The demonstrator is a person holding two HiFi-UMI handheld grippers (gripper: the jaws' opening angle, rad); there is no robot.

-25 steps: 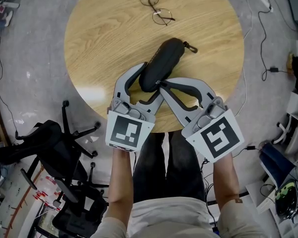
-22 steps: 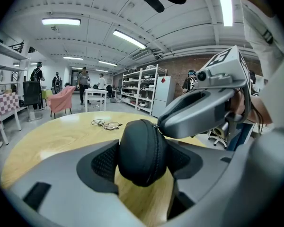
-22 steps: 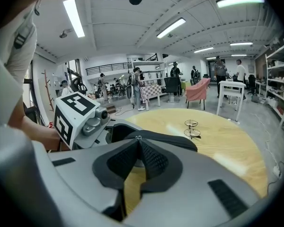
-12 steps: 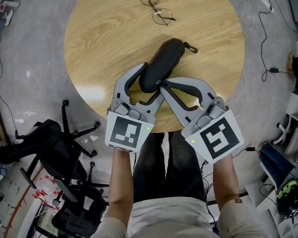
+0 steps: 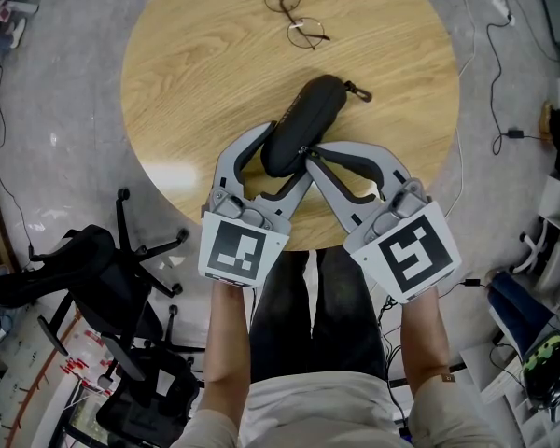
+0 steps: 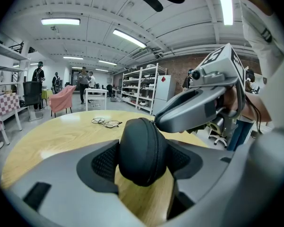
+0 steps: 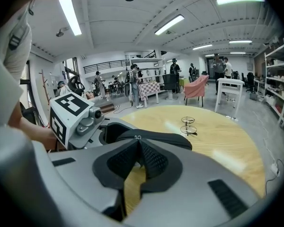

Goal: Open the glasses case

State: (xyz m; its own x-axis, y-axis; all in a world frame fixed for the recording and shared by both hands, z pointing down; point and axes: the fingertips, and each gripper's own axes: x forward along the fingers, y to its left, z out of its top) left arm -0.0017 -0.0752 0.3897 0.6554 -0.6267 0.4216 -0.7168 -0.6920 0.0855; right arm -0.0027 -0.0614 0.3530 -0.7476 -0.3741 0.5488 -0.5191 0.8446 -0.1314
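The glasses case [image 5: 303, 119] lay on the round wooden table [image 5: 196, 54], toward its near side, angled so that its far end pointed right. A pair of glasses [image 5: 296, 17] sat well apart from it at the far edge.

The left claw [image 5: 280, 155] was closed on the near end of the case, one pad pressing each flank of the rounded shell. The right claw [image 5: 308, 157] had come in from the right with its jaws almost together at the seam on that same end. A small metal zipper pull [image 7: 137, 137] showed right at its tips. It looked pinched between them, though the pull was too small to be sure.

The case looked light, with a fairly stiff shell under a cloth skin, so it likely would not crush under a firm clamp. On smooth wood it would probably slide or swing if left loose, so holding the body across its width, as the left claw did, seemed sound. The place to work was the pull itself, a thin, slippery tab easily lost from the grip. Opening probably called for drawing it steadily along the seam rather than tugging outward.
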